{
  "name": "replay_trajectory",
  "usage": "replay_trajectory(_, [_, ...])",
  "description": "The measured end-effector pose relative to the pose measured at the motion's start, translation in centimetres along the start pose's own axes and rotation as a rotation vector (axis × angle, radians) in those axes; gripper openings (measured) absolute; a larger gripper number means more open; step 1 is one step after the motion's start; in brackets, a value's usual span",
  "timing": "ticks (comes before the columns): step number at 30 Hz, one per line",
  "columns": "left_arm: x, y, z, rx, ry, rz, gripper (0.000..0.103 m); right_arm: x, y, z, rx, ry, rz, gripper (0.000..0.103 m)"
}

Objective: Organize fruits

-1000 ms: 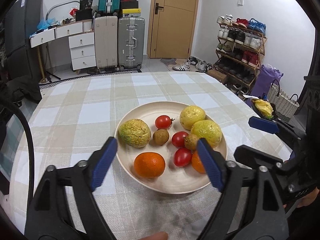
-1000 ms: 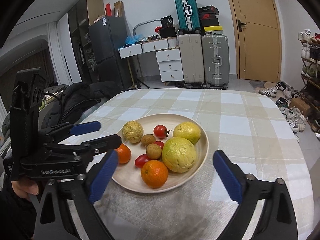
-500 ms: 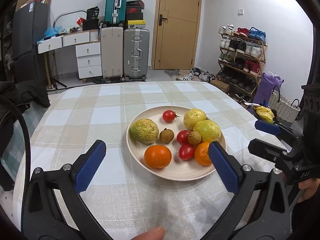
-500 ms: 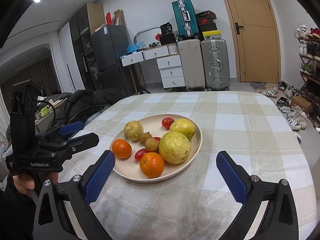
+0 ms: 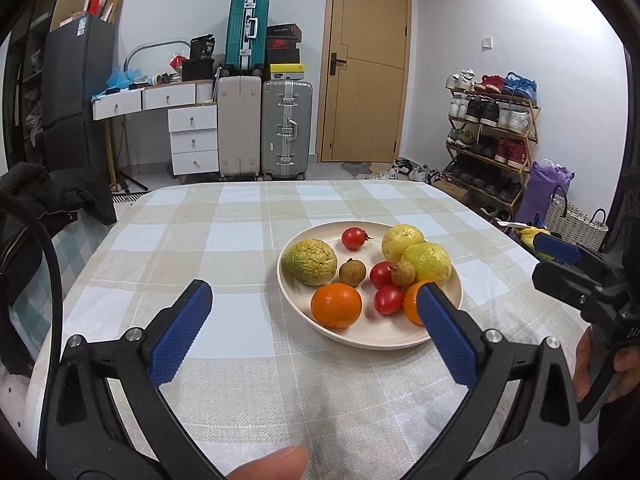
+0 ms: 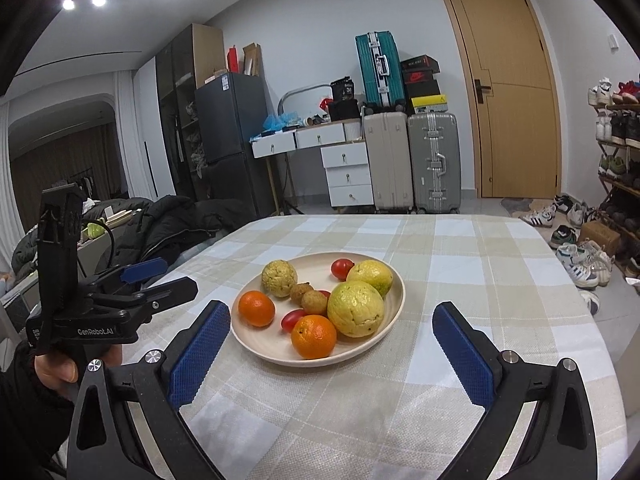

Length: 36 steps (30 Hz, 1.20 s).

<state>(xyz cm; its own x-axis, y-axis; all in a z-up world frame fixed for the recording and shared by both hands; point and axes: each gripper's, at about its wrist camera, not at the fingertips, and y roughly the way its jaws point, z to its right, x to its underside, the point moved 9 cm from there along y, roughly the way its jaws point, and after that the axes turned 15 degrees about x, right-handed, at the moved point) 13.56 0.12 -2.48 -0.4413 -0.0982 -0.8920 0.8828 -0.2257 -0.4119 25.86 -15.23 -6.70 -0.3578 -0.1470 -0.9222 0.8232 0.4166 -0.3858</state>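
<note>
Left wrist view: the left gripper (image 5: 314,304) is being held wide open above the table (image 5: 224,248), nothing between its fingers. A plate (image 5: 452,300) is being seen ahead and to the right on the checked cloth. On it are lying a green-yellow fruit (image 5: 310,261) at the left, a longan (image 5: 352,272) beside it, an orange (image 5: 336,305) at the near edge, three tomatoes, of which the far tomato (image 5: 353,238) is lying apart from the other two, and two yellow fruits at the right. A second orange (image 5: 412,305) is being partly hidden by the right finger. The right gripper (image 5: 568,264) is being seen at the right edge, held in a hand (image 5: 600,364); its opening cannot be told from this view. A thumb tip (image 5: 268,464) is showing at the bottom edge.

Right wrist view: the right gripper (image 6: 332,320) is being held wide open and empty, with the plate (image 6: 396,300) lying ahead between its fingers and untouched. A large yellow fruit (image 6: 355,308) and an orange (image 6: 313,336) are lying nearest. The left gripper (image 6: 160,280) is being seen at the left, apart from the plate, jaws parted.
</note>
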Motion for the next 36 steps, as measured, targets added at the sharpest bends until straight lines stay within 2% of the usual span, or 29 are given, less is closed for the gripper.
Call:
replay_trajectory(7, [0.12,-0.12,0.55,0.007,0.029,0.011,0.102,-0.10,-0.37,-0.33,0.013,-0.024,0.022,0.103])
replay_trajectory(36, [0.23,0.18,0.12,0.007,0.017,0.004,0.102,-0.27,-0.92,-0.43,0.008,-0.032,0.033,0.103])
